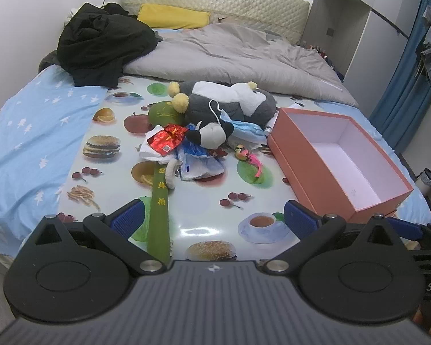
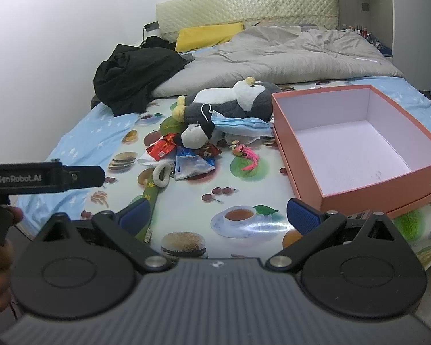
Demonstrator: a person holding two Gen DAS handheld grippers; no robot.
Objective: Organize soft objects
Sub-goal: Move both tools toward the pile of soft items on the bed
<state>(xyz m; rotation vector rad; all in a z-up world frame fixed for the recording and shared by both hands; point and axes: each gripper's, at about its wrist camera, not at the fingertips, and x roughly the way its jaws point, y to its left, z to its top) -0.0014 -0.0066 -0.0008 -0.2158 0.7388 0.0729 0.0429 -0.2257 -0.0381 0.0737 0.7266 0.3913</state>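
A pile of soft things lies mid-bed on a fruit-print sheet: a big grey-and-white plush penguin, a small black-and-white plush, a blue face mask, a white fluffy hair tie, a pink-green toy, red and blue packets, and a long green plush strip. An open, empty orange box stands to the right. My left gripper and right gripper are open and empty, near the bed's front edge.
A grey duvet, black clothes and a yellow pillow lie at the head of the bed. The other handheld gripper shows at the left of the right wrist view. Blue curtain hangs at the right.
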